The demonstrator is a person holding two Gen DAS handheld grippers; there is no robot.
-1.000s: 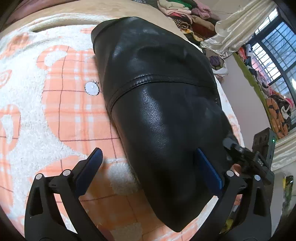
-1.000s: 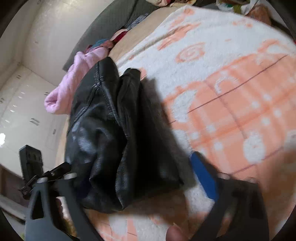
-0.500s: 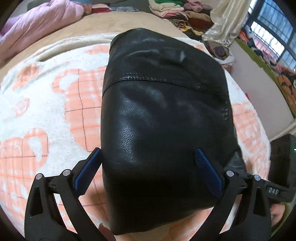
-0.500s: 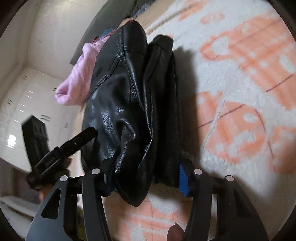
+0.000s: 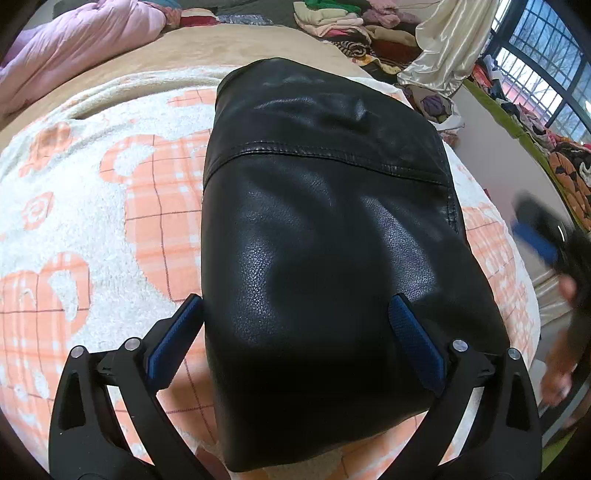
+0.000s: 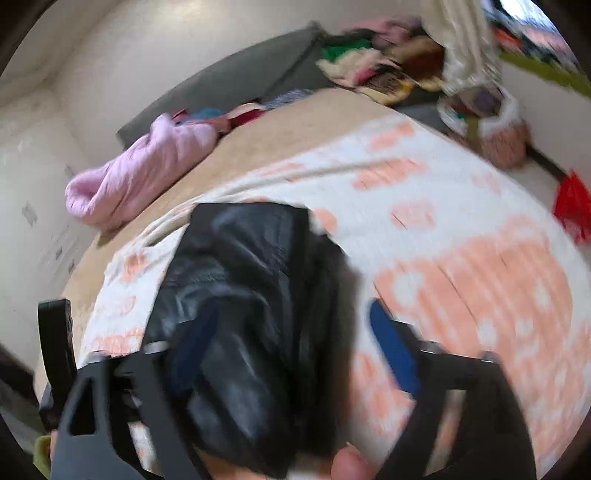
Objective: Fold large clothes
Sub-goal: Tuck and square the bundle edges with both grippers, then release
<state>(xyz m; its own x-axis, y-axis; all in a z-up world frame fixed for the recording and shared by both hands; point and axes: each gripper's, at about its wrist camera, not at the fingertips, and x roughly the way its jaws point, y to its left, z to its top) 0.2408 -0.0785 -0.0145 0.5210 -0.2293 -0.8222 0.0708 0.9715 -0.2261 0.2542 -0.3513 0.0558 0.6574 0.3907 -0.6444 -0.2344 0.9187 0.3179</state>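
A folded black leather jacket [image 5: 325, 236] lies on an orange-and-white fleece blanket [image 5: 92, 206]. My left gripper [image 5: 295, 339] is open above the jacket's near end, one blue pad on each side, holding nothing. My right gripper [image 6: 291, 350] is open and lifted above the jacket [image 6: 243, 302]; its view is motion-blurred. The right gripper also shows blurred at the right edge of the left wrist view [image 5: 546, 236].
A pink quilted garment [image 6: 147, 170] lies at the far side of the bed. A heap of clothes [image 5: 347, 22] sits beyond the bed near a cream curtain [image 5: 447, 48] and window. A red bag [image 6: 572, 210] lies on the floor at right.
My right gripper has let go of the jacket's edge, opened wide and lifted up and away. My left gripper has stayed open and swung to centre over the jacket's near end.
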